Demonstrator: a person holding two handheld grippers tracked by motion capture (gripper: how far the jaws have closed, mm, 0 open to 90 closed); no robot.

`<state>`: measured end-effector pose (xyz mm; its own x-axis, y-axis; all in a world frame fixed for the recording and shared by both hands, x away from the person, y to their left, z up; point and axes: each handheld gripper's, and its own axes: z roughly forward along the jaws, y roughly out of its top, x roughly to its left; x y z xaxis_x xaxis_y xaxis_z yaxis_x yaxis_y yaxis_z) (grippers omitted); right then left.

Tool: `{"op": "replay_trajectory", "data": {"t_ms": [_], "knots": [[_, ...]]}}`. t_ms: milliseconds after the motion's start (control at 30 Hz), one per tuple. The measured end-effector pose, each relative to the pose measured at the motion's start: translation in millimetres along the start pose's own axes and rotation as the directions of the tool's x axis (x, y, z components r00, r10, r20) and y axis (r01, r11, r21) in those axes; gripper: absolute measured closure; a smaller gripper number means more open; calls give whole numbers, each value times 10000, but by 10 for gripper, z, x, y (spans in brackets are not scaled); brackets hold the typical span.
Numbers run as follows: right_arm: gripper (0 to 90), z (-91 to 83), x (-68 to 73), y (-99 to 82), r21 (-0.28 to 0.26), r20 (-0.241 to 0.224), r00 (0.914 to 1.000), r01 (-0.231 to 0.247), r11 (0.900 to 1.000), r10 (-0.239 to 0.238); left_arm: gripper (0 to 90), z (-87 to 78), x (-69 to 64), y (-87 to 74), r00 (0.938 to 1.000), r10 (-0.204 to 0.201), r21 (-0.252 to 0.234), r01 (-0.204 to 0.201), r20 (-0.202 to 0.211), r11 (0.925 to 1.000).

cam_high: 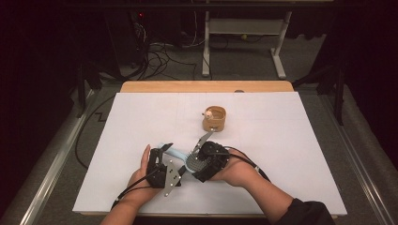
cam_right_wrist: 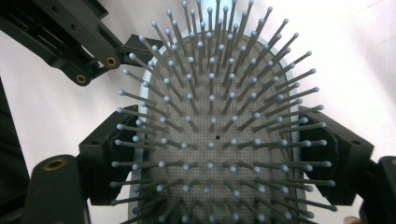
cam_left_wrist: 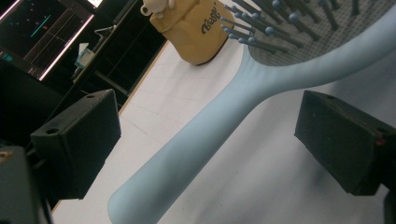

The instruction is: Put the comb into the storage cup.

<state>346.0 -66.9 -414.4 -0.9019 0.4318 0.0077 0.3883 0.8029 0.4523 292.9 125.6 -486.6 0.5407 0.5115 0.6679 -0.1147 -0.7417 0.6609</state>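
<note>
The right gripper clamps a blue hairbrush by its head; the left gripper stands wide around its handle, untouching.

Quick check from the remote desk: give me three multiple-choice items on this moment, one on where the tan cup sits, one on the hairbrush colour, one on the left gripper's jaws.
1. Where does the tan cup stand?
A. beyond both grippers, toward the far edge of the table
B. between the person's forearms
C. on the floor

2. What colour is the hairbrush?
A. red
B. light blue
C. black

3. How do the left gripper jaws stand?
A. apart on either side of the handle, with a gap on each side
B. shut with nothing between them
C. clamped on the cup

Key: 1 A, the high view shows it past the hands. 2 B, handle and rim are pale blue. 3 A, the left gripper view shows gaps beside the handle.
</note>
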Motion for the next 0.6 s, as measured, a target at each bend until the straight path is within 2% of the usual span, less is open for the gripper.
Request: {"op": "replay_trajectory", "data": {"t_ms": [100, 167, 200, 433, 567, 600], "knots": [[206, 3, -3, 6, 21, -28, 10000, 15, 10000, -15, 79, -8, 4, 6, 9999, -89, -5, 89, 77, 10000], [206, 4, -2, 7, 58, -2, 10000, 6, 10000, -6, 130, -18, 16, 15, 9997, -117, 13, 116, 235, 9999], [207, 5, -4, 7, 64, 3, 10000, 58, 10000, -59, 157, -21, 16, 18, 9997, -110, -12, 110, 209, 9999], [206, -3, -13, 4, 44, 0, 10000, -44, 10000, 44, 156, -31, 2, 26, 10000, 15, -121, -14, 79, 9999], [206, 0, -15, 11, 12, 26, 10000, -81, 10000, 81, 188, -30, 2, 25, 9997, 229, -158, -229, 20, 9996], [206, 0, -15, 14, 36, 31, 10000, -85, 10000, 85, 203, -30, -2, 19, 9999, 160, -87, -159, 38, 9998]]}}
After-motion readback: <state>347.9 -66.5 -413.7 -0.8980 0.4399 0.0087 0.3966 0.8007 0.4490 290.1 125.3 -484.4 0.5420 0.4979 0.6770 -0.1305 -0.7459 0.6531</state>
